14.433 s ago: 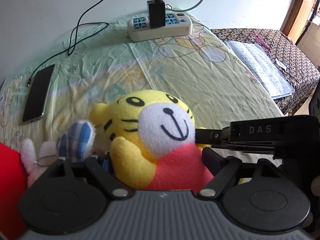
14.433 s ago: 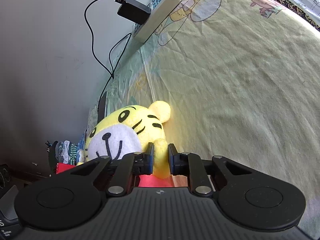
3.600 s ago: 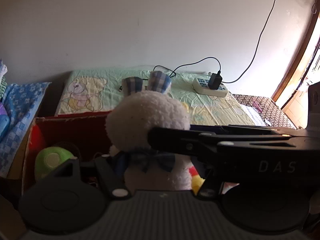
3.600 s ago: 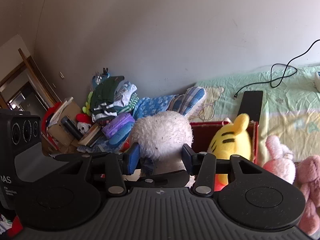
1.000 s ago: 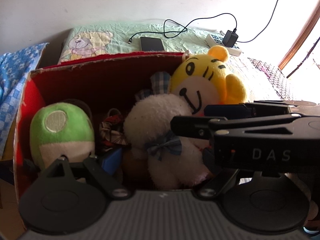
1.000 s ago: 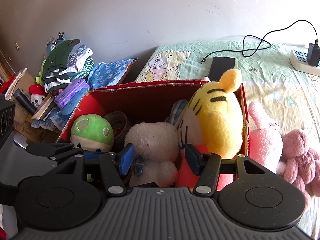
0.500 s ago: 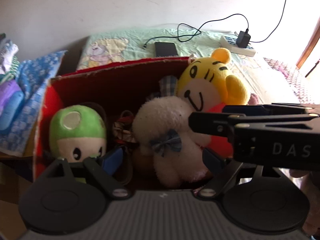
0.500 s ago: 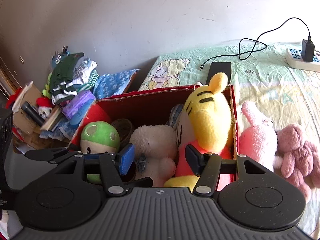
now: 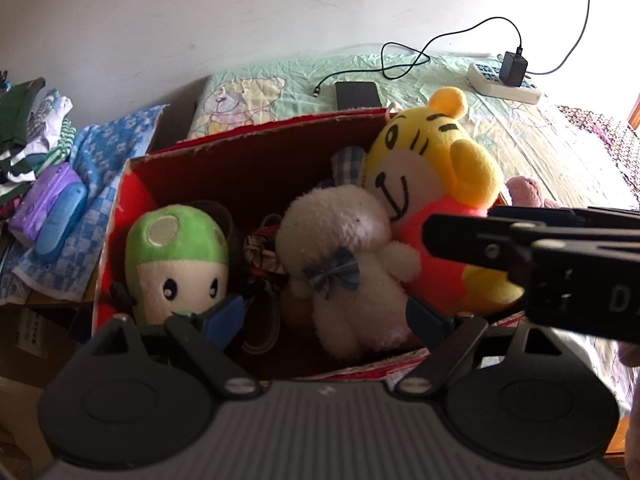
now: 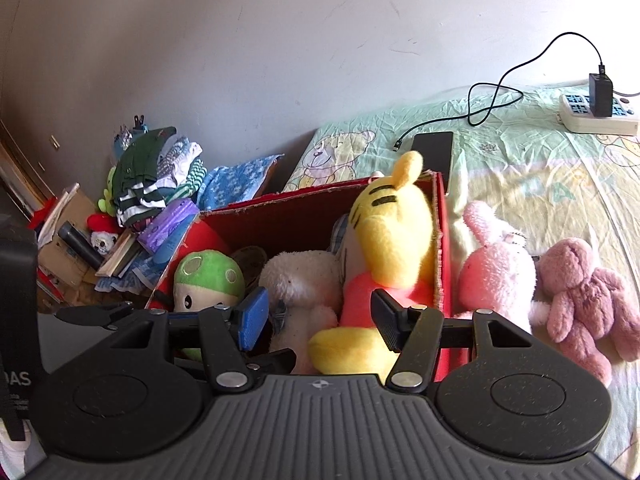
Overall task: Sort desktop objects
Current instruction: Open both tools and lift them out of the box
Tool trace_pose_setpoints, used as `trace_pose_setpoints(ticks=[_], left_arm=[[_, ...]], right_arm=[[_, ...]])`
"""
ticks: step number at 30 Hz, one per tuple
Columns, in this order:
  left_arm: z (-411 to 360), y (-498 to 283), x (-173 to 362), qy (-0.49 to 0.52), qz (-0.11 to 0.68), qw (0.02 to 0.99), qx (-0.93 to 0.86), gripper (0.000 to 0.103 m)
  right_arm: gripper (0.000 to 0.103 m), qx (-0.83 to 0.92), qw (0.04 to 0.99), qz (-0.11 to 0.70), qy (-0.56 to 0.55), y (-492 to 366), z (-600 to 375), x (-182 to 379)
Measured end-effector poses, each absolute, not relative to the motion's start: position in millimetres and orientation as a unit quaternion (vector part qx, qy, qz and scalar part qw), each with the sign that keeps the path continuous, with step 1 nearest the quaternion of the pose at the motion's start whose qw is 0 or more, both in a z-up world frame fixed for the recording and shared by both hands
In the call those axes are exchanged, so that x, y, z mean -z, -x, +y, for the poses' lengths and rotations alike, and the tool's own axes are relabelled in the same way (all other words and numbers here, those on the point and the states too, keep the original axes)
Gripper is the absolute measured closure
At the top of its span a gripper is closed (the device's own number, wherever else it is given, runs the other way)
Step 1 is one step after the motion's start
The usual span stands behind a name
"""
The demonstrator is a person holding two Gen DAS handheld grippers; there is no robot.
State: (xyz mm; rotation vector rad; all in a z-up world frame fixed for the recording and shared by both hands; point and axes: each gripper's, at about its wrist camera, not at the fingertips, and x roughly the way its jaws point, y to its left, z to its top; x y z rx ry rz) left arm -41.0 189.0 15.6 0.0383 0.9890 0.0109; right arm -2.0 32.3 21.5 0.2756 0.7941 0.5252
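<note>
Left wrist view: left gripper and right gripper, jaws released and empty, above red box holding white plush, tiger, green plush.

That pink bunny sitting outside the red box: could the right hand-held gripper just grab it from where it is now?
Probably yes. The right hand-held gripper is open and empty, and the pink bunny sits on the bed just right of the red box, with nothing covering it.
</note>
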Motion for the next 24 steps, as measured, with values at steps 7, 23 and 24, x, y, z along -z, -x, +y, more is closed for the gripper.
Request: trace_pose_setpoints(ticks=[7,23,24], left_arm=[[171,43,-19,-0.039,0.473,0.879,-0.039,0.013],[138,53,-48,-0.075,0.453,0.874,-0.160,0.009],[134,54,-51,-0.077,0.448,0.875,-0.166,0.009]], right_arm=[[0.044,-0.270,0.876,0.371,-0.153,6,13,-24],[0.044,-0.329,0.866,0.334,-0.173,7,-38,-39],[0.044,-0.331,0.866,0.332,-0.175,6,-43,-40]])
